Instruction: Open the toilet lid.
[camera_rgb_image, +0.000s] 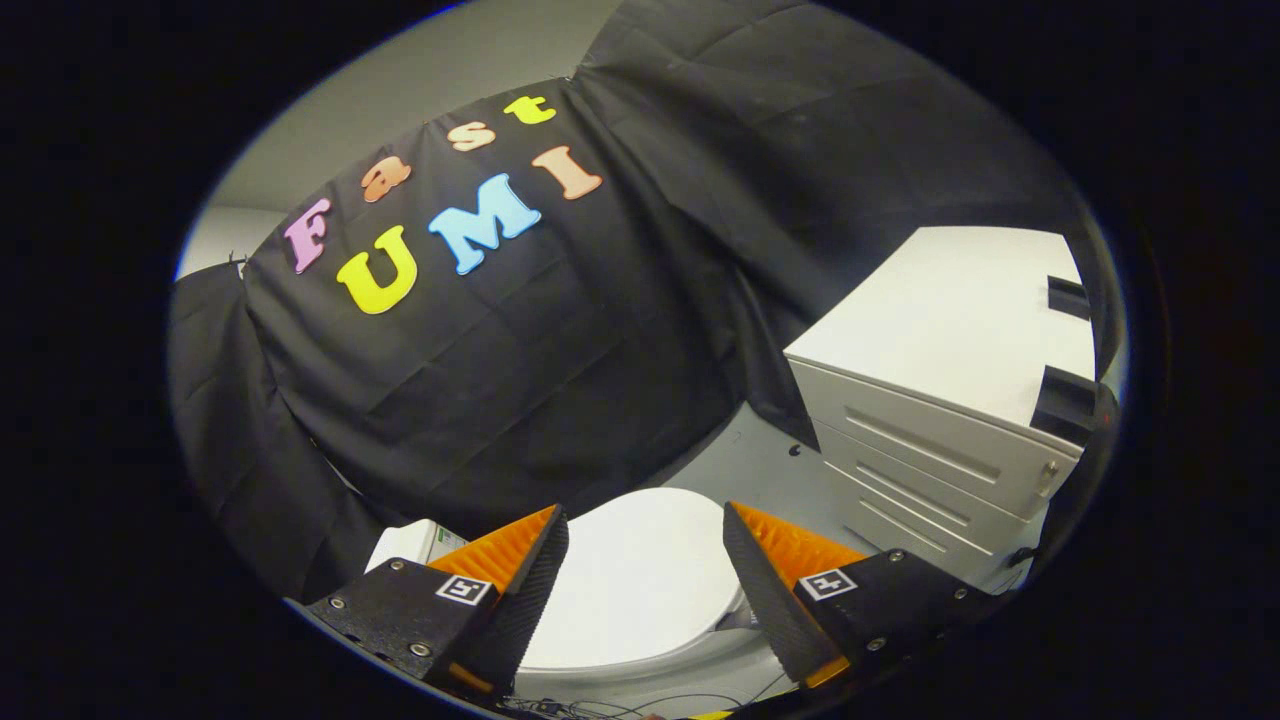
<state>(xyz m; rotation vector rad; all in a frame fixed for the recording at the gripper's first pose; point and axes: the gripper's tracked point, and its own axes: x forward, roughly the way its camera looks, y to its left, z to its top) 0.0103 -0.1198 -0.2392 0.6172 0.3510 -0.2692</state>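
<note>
White toilet lid (640, 580) closed, seen between spread claw (645, 520) fingers, nothing pinched, drawer cabinet (940, 400) well aside

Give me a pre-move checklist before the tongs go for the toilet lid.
1. Tongs open: ok, fingers spread wide.
2. Tongs empty: ok, nothing pressed between the fingers.
3. Lid in sight: ok, it lies down, closed, beyond and between the fingers.
4. Contact with lid: not ok, fingers are clear of it.
5. Lid's front edge reachable: cannot tell, fingers hide part of the rim.
6. Cabinet clear of the path: ok, it stands off to the side across the floor.
</note>
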